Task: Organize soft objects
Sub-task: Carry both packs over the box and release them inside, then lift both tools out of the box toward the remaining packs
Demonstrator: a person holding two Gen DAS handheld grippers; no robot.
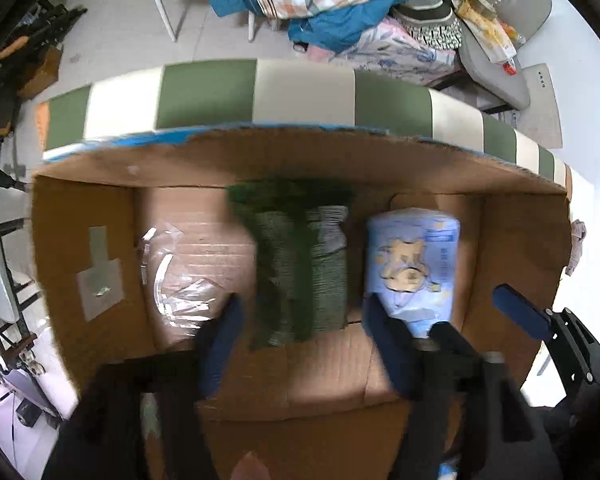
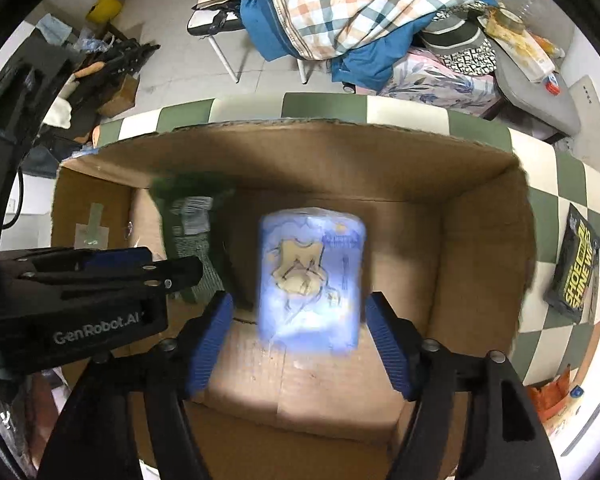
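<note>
Left gripper (image 1: 300, 344) spread wide above the cardboard box (image 1: 284, 376) floor, dark green pack (image 1: 296, 264) lying between and just past its blue pads, not pinched. Right gripper (image 2: 298, 340) likewise parted, flanking the light blue tissue pack (image 2: 312, 276) without clear contact, both packs side by side inside the box. Beyond the box's far wall, green-and-white checkered surface (image 1: 208, 92), then a heap of plaid bedding (image 2: 364, 8) on a chair.
</note>
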